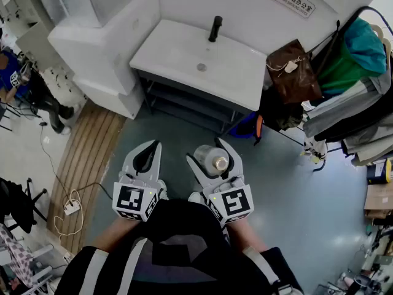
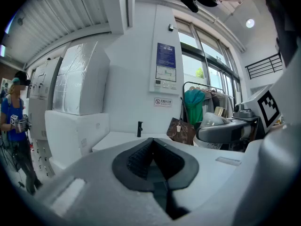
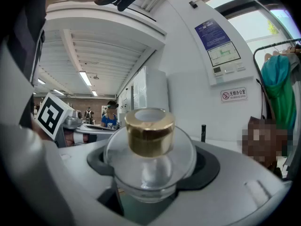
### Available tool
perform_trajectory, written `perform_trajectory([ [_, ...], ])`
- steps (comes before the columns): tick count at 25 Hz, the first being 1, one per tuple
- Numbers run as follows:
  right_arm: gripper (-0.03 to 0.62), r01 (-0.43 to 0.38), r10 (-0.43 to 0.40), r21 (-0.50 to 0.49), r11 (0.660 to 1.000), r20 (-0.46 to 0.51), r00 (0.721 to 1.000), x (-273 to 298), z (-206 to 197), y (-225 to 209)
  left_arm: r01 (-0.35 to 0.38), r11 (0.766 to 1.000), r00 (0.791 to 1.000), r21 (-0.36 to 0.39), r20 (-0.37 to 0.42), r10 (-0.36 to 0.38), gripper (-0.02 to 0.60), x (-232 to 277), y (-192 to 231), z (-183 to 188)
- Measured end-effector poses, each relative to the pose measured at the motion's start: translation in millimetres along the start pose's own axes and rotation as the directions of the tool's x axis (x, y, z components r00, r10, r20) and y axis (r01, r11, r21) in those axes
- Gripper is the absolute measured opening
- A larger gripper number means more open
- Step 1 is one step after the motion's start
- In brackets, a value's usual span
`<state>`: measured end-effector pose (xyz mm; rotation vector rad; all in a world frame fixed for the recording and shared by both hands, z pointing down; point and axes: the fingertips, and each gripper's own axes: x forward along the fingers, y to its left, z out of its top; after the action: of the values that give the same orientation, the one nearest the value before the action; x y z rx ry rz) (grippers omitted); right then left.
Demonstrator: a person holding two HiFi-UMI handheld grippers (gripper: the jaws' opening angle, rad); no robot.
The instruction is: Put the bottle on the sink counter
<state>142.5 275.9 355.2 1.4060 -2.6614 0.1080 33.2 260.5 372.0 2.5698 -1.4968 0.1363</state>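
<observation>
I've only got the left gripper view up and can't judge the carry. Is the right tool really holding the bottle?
Observer: Yes, the right tool is closed on the bottle, gripping its clear round body.
Operator: Cap on?
Observer: A gold cap sits on top, seen in the right gripper view.
Operator: Counter free?
Observer: The head view shows the sink counter bare except its black tap.

The bottle is clear glass with a gold cap. The left tool and right tool are white with black pads and black-and-white square markers. The table is white, its faucet black, and the floor grey-blue.
</observation>
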Motion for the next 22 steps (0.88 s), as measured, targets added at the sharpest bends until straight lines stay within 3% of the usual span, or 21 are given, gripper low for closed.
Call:
perform_trajectory([
  [22, 0.337, 0.015, -0.016, 0.034, 0.999, 0.014, 1.000, 20.7, 10.9, 22.4, 0.034, 0.999, 0.999, -0.013, 0.004, -0.034, -0.002, -7.0, 28.0, -0.4],
])
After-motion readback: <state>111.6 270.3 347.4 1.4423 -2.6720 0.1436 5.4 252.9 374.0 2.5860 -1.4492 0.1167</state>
